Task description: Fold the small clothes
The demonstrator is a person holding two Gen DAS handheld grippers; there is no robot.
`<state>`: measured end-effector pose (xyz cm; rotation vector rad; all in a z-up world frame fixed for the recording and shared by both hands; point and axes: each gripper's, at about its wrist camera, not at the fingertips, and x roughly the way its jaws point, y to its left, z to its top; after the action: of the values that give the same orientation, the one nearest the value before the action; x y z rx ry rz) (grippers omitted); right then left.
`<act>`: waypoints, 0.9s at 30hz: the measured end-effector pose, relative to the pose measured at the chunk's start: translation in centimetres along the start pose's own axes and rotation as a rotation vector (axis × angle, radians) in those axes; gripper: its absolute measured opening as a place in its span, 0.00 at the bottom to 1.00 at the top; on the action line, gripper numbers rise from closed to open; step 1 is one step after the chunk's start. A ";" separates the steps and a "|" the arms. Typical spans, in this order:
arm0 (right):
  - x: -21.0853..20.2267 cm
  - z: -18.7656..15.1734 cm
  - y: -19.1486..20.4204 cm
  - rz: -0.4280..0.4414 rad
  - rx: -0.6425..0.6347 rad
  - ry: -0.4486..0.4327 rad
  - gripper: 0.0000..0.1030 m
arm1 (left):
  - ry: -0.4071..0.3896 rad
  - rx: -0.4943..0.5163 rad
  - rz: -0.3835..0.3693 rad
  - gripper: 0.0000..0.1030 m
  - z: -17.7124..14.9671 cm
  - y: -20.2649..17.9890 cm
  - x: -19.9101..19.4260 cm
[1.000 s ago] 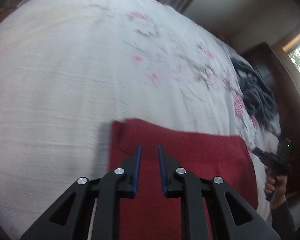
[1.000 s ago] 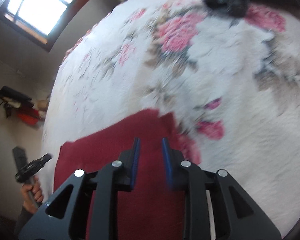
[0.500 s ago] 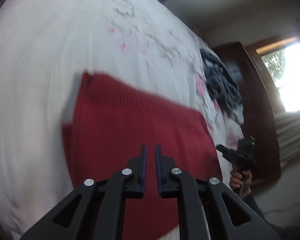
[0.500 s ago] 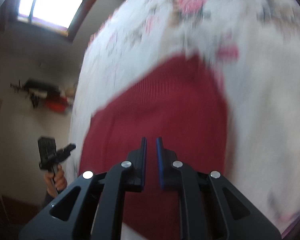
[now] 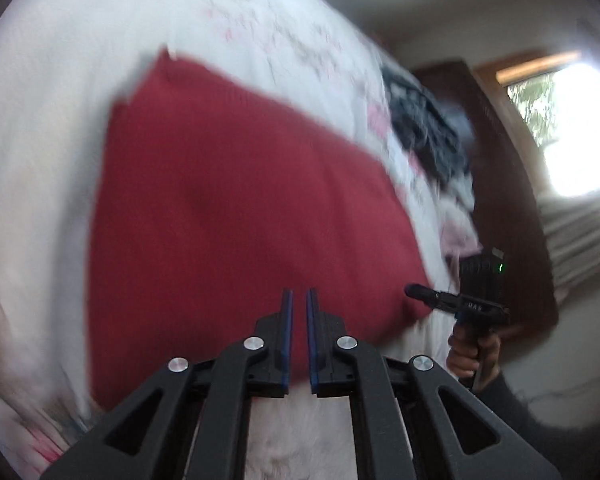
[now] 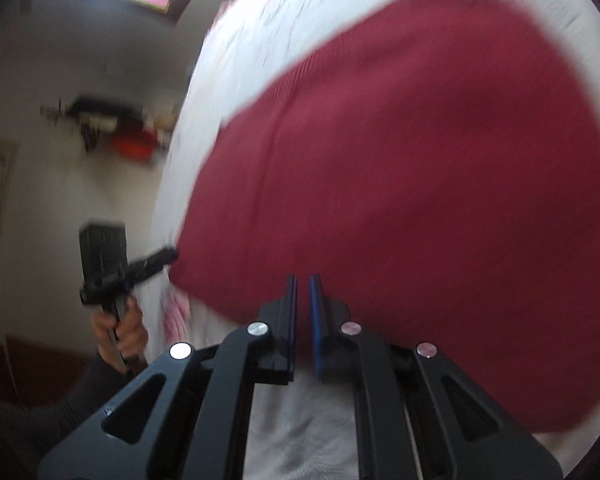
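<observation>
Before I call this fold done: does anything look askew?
Nothing stands out. The red garment lies flat as a tidy rectangle on the floral bedspread; a dark grey garment sits bunched farther along. Blur hides fine wrinkles.

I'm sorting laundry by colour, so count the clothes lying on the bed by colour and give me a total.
Red: 1, the folded red knit garment.
Dark grey: 1, the crumpled dark grey pile; too blurred to tell whether it is more than one piece.
Total: 2, both on the floral bedspread.
</observation>
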<state>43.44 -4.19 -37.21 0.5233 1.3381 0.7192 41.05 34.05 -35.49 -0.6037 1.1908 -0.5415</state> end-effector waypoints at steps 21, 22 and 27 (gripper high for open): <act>-13.1 -5.8 -5.1 -0.317 0.158 -0.231 0.13 | -0.174 -0.288 0.049 0.35 -4.6 7.8 -8.3; -12.0 -6.1 -2.5 -0.361 0.101 -0.227 0.22 | -0.209 -0.298 0.052 0.46 -5.1 8.1 -9.6; -5.1 -9.5 9.9 -0.665 -0.373 -0.186 0.80 | -0.281 -0.334 0.058 0.60 -7.6 8.9 -12.8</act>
<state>32.11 -1.76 -28.33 -0.1575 1.0735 0.3381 30.82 48.07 -34.77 -0.8961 1.0330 -0.1988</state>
